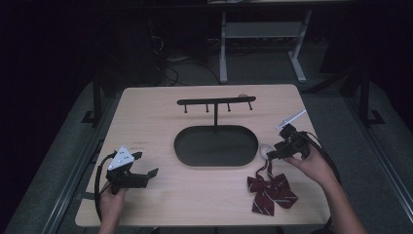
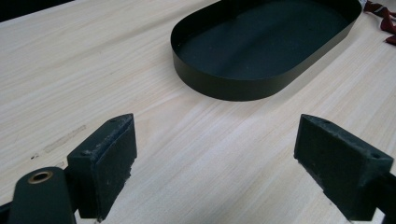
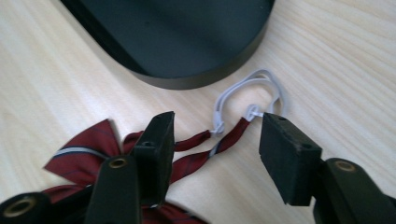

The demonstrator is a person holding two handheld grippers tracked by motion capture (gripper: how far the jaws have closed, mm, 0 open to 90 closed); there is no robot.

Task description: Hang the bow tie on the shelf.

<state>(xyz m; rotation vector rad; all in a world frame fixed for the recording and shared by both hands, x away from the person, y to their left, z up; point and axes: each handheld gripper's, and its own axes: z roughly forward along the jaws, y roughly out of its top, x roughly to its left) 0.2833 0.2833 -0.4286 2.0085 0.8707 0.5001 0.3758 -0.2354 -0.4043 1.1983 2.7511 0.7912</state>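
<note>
A dark red bow tie with pale stripes lies on the wooden table at the front right. Its two straps run up to a white elastic loop beside the black oval tray. My right gripper hovers low over the straps. In the right gripper view its jaws stand apart on either side of the red straps, just below the white loop, and the pads do not press on them. My left gripper rests at the front left, open over bare wood.
The black tray sits mid-table and holds nothing. Behind it rises a black T-shaped stand with several hooks under its bar. Bare table lies between the left gripper and the tray. The room beyond the table is dark.
</note>
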